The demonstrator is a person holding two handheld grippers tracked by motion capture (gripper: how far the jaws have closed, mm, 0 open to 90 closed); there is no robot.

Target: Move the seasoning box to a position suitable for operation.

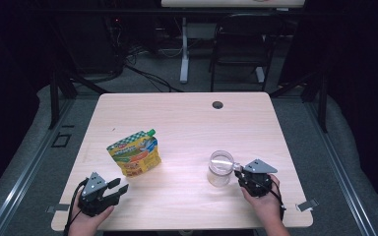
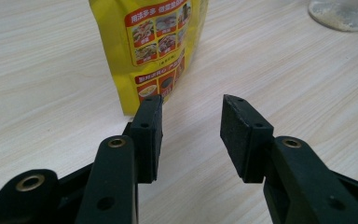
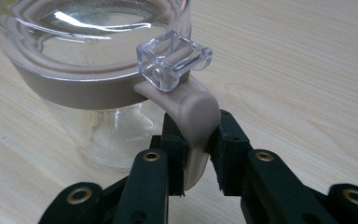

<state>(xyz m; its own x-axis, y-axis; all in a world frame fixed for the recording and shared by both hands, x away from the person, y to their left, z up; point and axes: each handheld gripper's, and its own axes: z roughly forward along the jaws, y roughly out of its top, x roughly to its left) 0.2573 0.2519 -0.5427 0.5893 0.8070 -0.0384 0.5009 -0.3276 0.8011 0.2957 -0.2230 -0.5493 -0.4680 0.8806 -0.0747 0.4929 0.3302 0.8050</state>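
At 1 o'clock from left tongs (image 1: 120,187), just beyond tips: yellow pouch (image 1: 135,153), upright on desk (image 1: 187,123), nearer left hand. Left tongs released, nothing between. Right tongs (image 3: 196,140) clenched on jar handle (image 3: 195,116); glass jar (image 1: 220,168) stands at 3 o'clock from pouch.

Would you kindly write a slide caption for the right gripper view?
Right tongs clamp the beige curved handle of a clear glass jar standing on the light wooden table.

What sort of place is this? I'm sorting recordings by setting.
Likely a lab or recording studio, not a home: a lone wooden table with a cable hole, dark curtains around it, loose cables on the grey floor, and a folding chair behind.
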